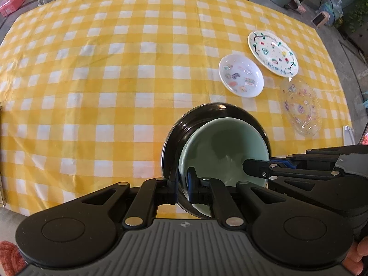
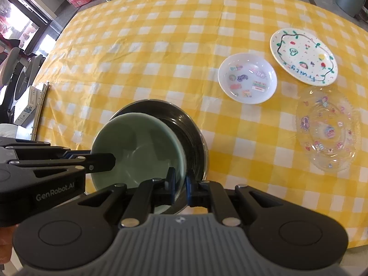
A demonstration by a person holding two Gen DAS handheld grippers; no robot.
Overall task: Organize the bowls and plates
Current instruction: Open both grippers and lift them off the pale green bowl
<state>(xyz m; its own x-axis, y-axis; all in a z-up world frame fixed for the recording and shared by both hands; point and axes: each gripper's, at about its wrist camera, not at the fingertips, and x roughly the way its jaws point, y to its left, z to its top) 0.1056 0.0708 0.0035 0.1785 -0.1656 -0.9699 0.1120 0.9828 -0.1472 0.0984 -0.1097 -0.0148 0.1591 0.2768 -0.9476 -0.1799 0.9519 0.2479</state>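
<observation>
1. Near the front edge of the checked table, a pale green bowl (image 1: 220, 151) sits nested inside a larger black bowl (image 1: 181, 124), and both grippers hold this pair by the rims.
2. Left gripper (image 1: 182, 184): its jaws are nearly closed, pinching the left rim of the nested pair, one finger outside the black wall and one inside the green bowl.
3. Right gripper (image 2: 180, 187): also nearly closed, clamped on the opposite rim, with the green bowl's wall plainly between its fingers; whether the black rim is caught too, I cannot tell.
4. Handling, as a judgement: both bowls look glazed and rigid, so slippery under the pads, breakable if knocked, and fairly heavy as a pair. Opposite rim grips suit them; the load should stay level so the inner bowl does not slide.
5. Further back on the right, a small white dish with stickers (image 2: 247, 78) and a white painted plate lettered "Fruity" (image 2: 303, 56) lie close together.
6. Just in front of those, a clear glass plate with a scalloped edge (image 2: 327, 128) rests flat; it looks the most fragile piece.
7. Under everything lies a yellow and white gingham tablecloth (image 1: 115, 80).
</observation>
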